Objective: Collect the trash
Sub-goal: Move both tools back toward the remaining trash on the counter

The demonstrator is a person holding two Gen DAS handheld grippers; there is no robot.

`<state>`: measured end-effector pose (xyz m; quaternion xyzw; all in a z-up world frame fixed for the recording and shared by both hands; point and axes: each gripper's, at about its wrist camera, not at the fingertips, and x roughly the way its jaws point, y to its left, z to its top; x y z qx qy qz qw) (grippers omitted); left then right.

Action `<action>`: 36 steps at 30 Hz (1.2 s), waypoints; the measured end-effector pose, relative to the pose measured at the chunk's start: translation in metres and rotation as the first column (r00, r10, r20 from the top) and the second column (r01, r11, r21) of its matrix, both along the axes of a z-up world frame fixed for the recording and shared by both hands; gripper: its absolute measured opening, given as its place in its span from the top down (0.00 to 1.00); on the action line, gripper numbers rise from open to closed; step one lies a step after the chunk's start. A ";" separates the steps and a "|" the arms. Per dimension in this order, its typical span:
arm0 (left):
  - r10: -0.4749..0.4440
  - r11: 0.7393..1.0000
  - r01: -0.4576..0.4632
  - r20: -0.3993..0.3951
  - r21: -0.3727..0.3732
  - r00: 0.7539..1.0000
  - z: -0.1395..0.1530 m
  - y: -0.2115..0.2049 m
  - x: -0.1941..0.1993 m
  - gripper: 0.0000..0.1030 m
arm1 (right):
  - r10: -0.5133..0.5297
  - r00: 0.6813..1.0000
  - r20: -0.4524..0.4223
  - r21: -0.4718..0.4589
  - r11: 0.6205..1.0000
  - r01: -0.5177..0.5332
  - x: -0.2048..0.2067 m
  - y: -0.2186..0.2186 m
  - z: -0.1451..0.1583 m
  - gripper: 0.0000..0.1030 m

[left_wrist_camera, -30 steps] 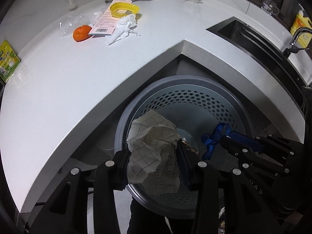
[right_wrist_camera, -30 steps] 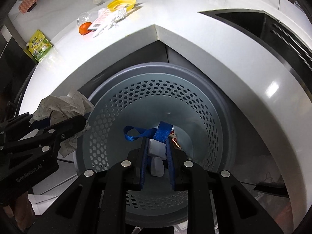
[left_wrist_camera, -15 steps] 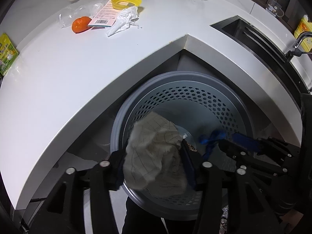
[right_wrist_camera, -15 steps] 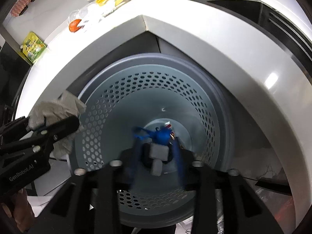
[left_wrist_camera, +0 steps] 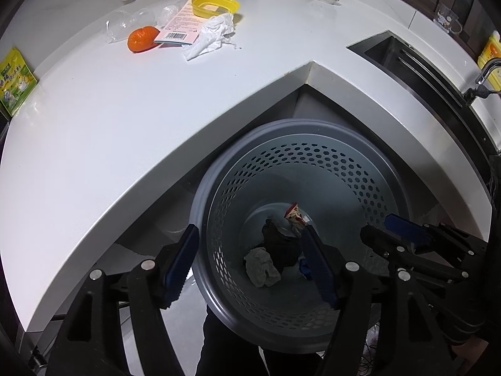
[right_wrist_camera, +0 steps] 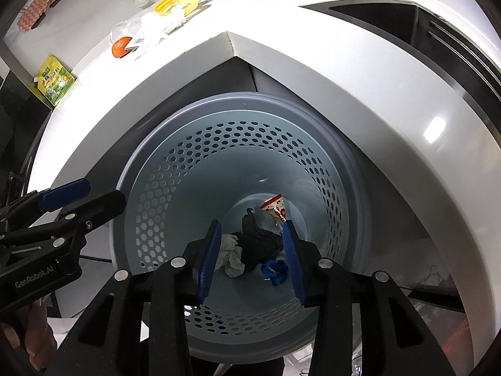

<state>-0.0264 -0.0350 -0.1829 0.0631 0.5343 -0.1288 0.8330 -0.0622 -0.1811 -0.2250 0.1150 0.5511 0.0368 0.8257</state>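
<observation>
Both grippers hang over a grey perforated trash bin (left_wrist_camera: 369, 188) that stands on the floor in the inner corner of an L-shaped white countertop (left_wrist_camera: 125, 119). The left gripper (left_wrist_camera: 250, 266) has its blue-padded fingers spread wide, with nothing between them; in its own view they straddle the bin's 9 o'clock rim. The right gripper (right_wrist_camera: 252, 257) also has its fingers apart and empty, pointing down into the bin's mouth.

At the bottom of the bin lie a crumpled grey-white paper wad (right_wrist_camera: 231, 255), a black glove (right_wrist_camera: 258, 239), a blue strap (right_wrist_camera: 275, 271) and a red-and-white wrapper (right_wrist_camera: 275, 208). In the right wrist view the wad sits at about 8 o'clock of the floor, the strap at 6 o'clock and the wrapper at 1 o'clock.

On the countertop, at 11 o'clock in the left wrist view, more litter sits close together: a crumpled white tissue (left_wrist_camera: 213, 36), a pink barcoded leaflet (left_wrist_camera: 184, 26), an orange (left_wrist_camera: 142, 39), clear plastic wrap (left_wrist_camera: 125, 26) and a yellow lid (left_wrist_camera: 216, 6). A green-yellow packet (left_wrist_camera: 14, 81) lies at the counter's 9 o'clock edge. A steel sink (left_wrist_camera: 416, 65) is at 2 o'clock.
</observation>
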 end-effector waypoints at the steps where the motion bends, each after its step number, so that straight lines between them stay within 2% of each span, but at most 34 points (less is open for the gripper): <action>1: 0.002 1.000 -0.002 0.004 -0.001 1.000 0.002 0.001 0.000 0.34 | 0.000 1.000 0.002 0.003 1.000 0.000 0.000 0.000 0.001 0.61; 6: 0.016 1.000 -0.015 0.026 -0.009 1.000 0.013 0.006 0.002 0.29 | 0.002 1.000 0.004 0.004 1.000 -0.002 0.000 0.000 0.007 0.60; 10: 0.026 1.000 -0.025 0.037 -0.015 0.999 0.022 0.010 0.004 0.27 | -0.006 1.000 0.002 0.011 1.000 0.006 0.001 0.003 0.014 0.54; 19: 0.053 0.998 -0.050 0.082 -0.035 0.995 0.051 0.031 0.021 0.26 | -0.005 0.999 0.037 0.002 1.000 0.005 0.013 0.015 0.044 0.48; 28: 0.043 0.997 -0.033 0.154 -0.064 0.987 0.086 0.060 0.057 0.22 | -0.026 0.995 0.097 -0.020 0.999 0.028 0.047 0.031 0.078 0.43; 36: 0.004 0.998 0.008 0.204 -0.059 0.979 0.099 0.087 0.096 0.17 | -0.032 0.988 0.153 -0.063 0.997 0.042 0.090 0.059 0.097 0.35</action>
